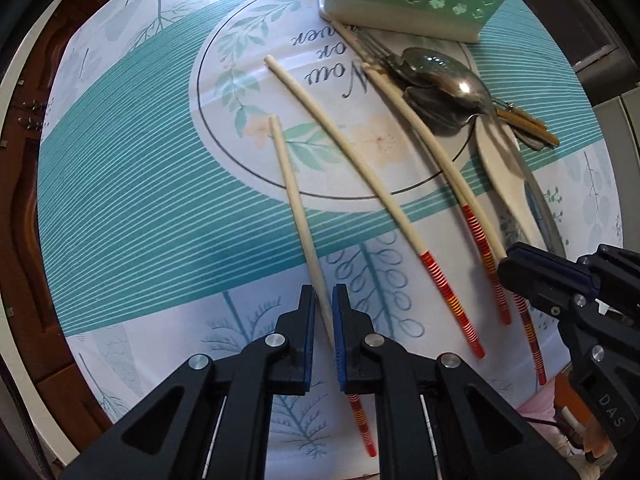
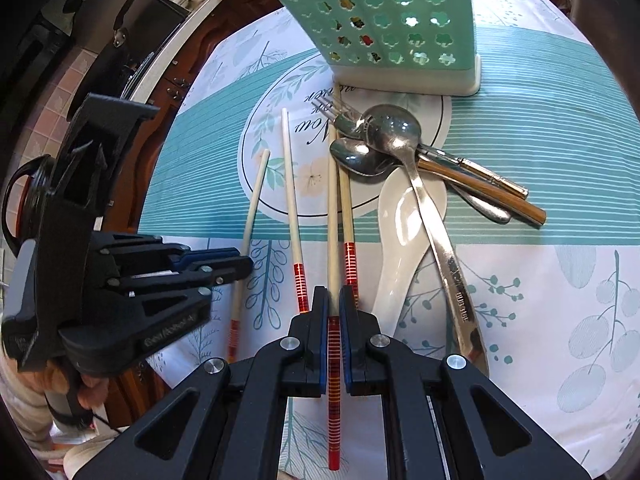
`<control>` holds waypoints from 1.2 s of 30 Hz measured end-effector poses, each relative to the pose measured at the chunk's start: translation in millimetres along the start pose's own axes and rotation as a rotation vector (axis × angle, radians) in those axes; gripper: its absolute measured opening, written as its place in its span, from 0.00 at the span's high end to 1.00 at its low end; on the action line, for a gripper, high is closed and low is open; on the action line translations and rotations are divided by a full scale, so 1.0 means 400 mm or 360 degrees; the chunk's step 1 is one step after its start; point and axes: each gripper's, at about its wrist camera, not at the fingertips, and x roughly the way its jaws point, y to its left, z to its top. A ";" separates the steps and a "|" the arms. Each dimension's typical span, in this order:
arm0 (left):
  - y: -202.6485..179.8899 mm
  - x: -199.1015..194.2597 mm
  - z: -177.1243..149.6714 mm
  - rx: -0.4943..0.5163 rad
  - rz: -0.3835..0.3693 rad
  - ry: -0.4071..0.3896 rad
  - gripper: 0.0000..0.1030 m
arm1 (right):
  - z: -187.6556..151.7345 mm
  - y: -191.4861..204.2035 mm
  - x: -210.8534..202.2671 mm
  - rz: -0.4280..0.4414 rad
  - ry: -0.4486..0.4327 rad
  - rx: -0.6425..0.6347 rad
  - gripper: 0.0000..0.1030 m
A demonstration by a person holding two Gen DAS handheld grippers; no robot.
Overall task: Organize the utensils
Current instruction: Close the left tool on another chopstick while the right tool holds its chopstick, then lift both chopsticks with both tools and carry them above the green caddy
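Teal-striped, leaf-printed tablecloth spread smooth over dark wood; perforated mint plastic caddy upright at top centre; below it, heaped glossy steel spoons, fork, white ceramic soup spoon; left gripper clenched on slim ivory chopstick at lower centre; right gripper clamped around red-banded chopstick; two more alongside.

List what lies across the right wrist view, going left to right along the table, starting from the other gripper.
left gripper → chopstick it straddles → free chopstick → chopstick in the right gripper → white ceramic spoon → long steel spoon → wooden-handled utensil.
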 end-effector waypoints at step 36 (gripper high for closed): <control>0.215 -0.148 -0.158 -0.0384 -0.0561 -0.0513 0.97 | -0.014 0.061 -0.079 0.0479 -0.0293 -0.0136 0.95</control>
